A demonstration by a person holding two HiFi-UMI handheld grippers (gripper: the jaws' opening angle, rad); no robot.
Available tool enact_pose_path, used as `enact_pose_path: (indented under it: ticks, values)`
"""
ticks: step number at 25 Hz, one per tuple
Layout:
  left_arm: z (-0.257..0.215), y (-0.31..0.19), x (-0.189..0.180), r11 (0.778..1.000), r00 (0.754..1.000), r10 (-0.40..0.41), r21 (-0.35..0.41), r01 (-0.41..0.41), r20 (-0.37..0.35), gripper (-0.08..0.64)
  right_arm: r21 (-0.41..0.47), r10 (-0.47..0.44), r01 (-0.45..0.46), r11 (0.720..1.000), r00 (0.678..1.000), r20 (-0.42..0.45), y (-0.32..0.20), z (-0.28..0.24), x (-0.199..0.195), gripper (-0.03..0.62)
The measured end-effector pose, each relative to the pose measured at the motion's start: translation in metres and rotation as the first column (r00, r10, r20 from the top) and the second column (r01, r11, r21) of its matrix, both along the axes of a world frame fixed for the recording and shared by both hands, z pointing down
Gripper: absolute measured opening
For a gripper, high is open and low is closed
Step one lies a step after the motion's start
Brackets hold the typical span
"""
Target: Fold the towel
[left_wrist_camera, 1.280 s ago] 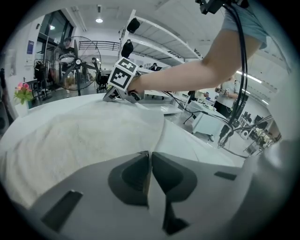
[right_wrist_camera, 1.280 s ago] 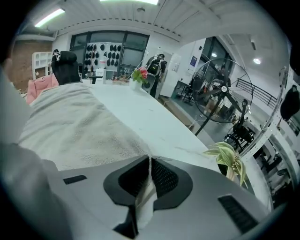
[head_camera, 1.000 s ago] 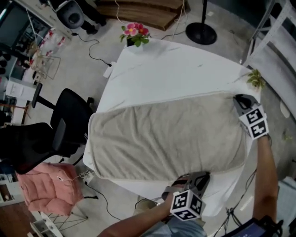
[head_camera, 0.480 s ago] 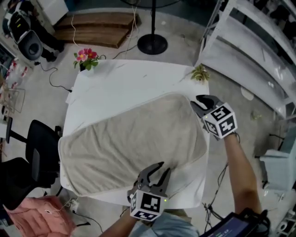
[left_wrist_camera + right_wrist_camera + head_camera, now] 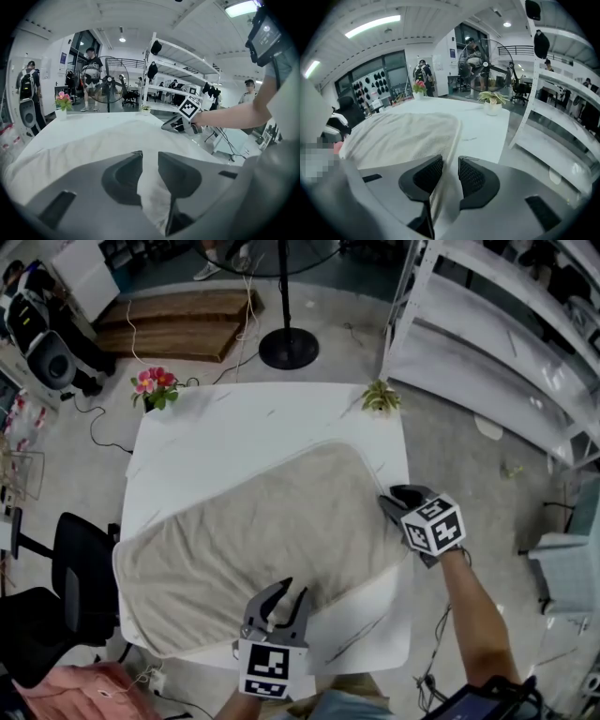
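A beige towel (image 5: 253, 540) lies spread flat and slightly askew on the white table (image 5: 244, 423). My left gripper (image 5: 284, 592) hovers over the towel's near edge. Its jaws have just been opening and now stand apart, and the towel (image 5: 93, 140) shows in the gap without being pinched. My right gripper (image 5: 386, 502) is at the towel's right edge. Its jaws have also just been opening, and the towel's hem (image 5: 452, 136) runs between them unpressed. In the left gripper view the right gripper (image 5: 180, 124) appears ahead across the towel.
Pink flowers (image 5: 150, 385) stand at the table's far left corner and a small green plant (image 5: 380, 395) at the far right corner. A fan stand (image 5: 286, 343) is beyond the table, white shelving (image 5: 497, 343) on the right, and a black chair (image 5: 80, 559) on the left.
Both grippers were shut on the towel's right-hand corners and now stand open. The left one has lifted over the near edge. The right one has slid nearer along the right edge.
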State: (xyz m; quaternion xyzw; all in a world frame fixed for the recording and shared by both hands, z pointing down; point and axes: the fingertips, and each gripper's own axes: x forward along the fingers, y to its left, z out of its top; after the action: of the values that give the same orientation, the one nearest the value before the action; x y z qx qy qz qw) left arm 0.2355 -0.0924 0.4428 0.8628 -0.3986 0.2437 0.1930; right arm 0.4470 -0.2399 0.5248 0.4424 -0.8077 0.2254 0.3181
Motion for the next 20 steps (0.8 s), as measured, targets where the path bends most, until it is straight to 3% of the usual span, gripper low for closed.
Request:
enact_pose_path:
  ticks: [6, 8, 12, 16, 20]
  values:
    - [-0.001, 0.008, -0.029, 1.0, 1.0, -0.027, 0.009, 0.026, 0.012, 0.104, -0.08, 0.075, -0.071, 0.994, 0.996, 0.042, 0.005, 0.0, -0.007, 0.118]
    - [-0.002, 0.009, -0.042, 0.999, 0.999, -0.04, 0.017, 0.039, 0.016, 0.104, -0.101, 0.084, -0.079, 0.992, 0.995, 0.044, 0.003, 0.002, -0.009, 0.052]
    - [-0.004, 0.008, -0.075, 0.993, 0.993, -0.115, 0.025, 0.115, 0.009, 0.101, -0.16, 0.12, -0.103, 0.982, 0.987, 0.107, -0.005, 0.004, -0.011, 0.032]
    - [-0.011, 0.01, -0.105, 0.984, 0.985, -0.17, 0.047, 0.169, 0.009, 0.098, -0.109, 0.205, -0.187, 0.976, 0.96, 0.189, -0.012, -0.029, -0.008, 0.029]
    - [-0.019, 0.015, -0.13, 0.973, 0.975, -0.222, 0.064, 0.221, 0.003, 0.097, -0.036, 0.174, -0.171, 0.985, 0.964, 0.202, -0.013, -0.071, -0.029, 0.029]
